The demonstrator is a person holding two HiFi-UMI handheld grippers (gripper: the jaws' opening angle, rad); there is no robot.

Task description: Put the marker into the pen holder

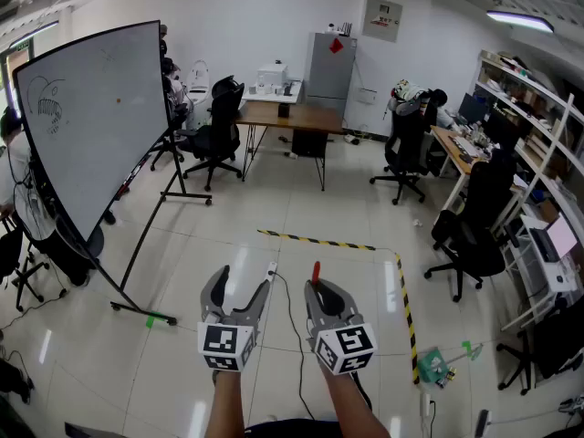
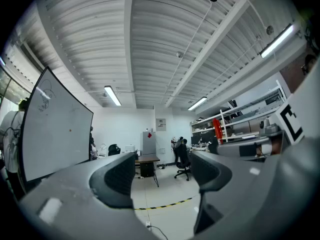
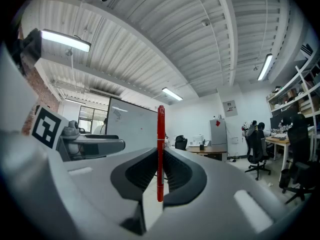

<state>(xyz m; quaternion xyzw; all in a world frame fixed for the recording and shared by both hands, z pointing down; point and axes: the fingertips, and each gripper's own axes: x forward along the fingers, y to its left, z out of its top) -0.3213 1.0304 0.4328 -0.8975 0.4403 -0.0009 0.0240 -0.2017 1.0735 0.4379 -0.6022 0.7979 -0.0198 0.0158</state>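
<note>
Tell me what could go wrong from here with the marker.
1. The right gripper holds the red marker upright by its lower half only. The rest stands free above the jaws, so a knock could tilt it or pull it loose.
2. No pen holder shows in any view, so the marker probably has to be carried while the holder is found. The left gripper is open and empty, so nothing backs up the grip.

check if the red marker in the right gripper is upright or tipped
Upright. The red marker stands vertical in the right gripper view, pinched between the right gripper's shut jaws.
</note>
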